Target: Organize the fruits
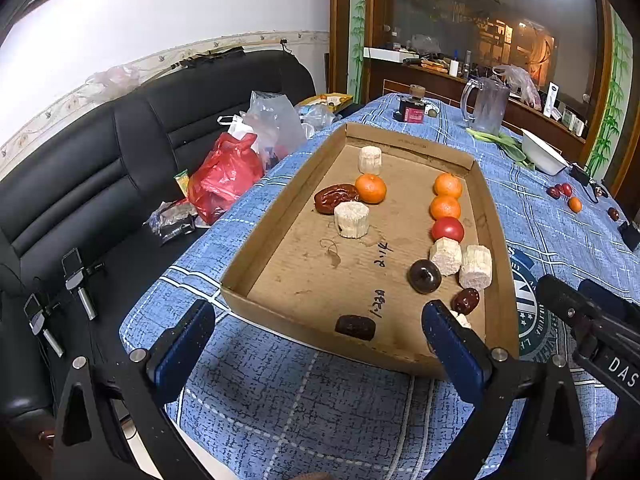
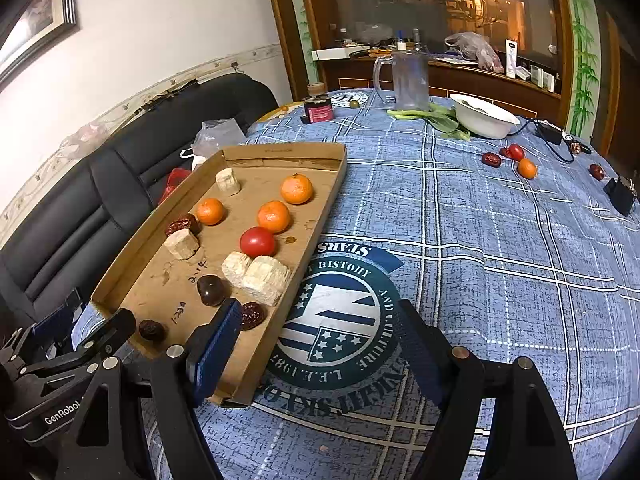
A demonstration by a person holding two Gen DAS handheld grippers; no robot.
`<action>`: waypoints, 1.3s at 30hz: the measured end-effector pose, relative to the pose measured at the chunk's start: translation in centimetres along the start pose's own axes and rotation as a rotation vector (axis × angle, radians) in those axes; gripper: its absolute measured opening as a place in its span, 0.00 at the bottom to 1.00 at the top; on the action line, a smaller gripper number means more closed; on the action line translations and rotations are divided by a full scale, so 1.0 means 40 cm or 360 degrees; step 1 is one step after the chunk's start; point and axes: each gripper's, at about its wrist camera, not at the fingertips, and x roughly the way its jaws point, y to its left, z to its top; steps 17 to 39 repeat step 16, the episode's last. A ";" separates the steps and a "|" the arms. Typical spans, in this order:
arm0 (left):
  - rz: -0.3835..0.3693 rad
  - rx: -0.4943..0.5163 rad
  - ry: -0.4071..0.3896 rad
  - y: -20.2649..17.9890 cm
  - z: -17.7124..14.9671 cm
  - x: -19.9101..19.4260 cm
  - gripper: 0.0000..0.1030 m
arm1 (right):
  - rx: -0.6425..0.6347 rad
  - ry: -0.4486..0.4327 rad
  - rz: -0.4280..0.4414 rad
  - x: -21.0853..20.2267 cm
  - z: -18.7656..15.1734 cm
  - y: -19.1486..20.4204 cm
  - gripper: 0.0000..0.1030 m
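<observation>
A blue plaid tablecloth [image 2: 460, 216] covers the table, with a black sofa [image 1: 80, 184] along the wall at nine o'clock. On the cloth lies a shallow cardboard tray [image 1: 280, 216] holding most of the fruit: along its three o'clock side run two oranges [image 1: 447, 185], a tomato [image 1: 447, 229], two pale cane chunks [image 1: 475, 267], a dark round fruit [image 1: 424, 276] and a date [image 1: 465, 301]. Toward nine o'clock sit another orange [image 1: 371, 188], a big date [image 1: 335, 198] and two more chunks [image 1: 352, 219]. Loose fruit [image 2: 516, 160] lies on the cloth at two o'clock, near a white bowl [image 2: 484, 118] and a clear jug [image 2: 408, 78]. The left gripper [image 1: 320, 336] stands wide and empty over the tray's near edge. The right gripper [image 2: 320, 344] is also wide apart, empty, over the round emblem [image 2: 340, 320].
</observation>
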 end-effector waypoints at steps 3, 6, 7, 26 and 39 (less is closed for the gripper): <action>-0.0002 -0.0001 0.0005 0.002 0.000 0.002 1.00 | -0.0014 0.0003 -0.0002 0.001 0.000 0.005 0.79; 0.0002 -0.0011 0.0011 0.005 0.000 0.006 1.00 | -0.0030 0.0006 0.0002 0.002 -0.002 0.012 0.79; 0.0002 -0.0015 0.0011 0.008 -0.001 0.006 1.00 | -0.0033 0.0006 0.0004 0.002 -0.002 0.014 0.79; 0.0015 0.0008 -0.0078 0.009 0.021 -0.027 1.00 | -0.0023 -0.0008 0.0033 -0.017 0.000 0.002 0.79; 0.0015 0.0008 -0.0078 0.009 0.021 -0.027 1.00 | -0.0023 -0.0008 0.0033 -0.017 0.000 0.002 0.79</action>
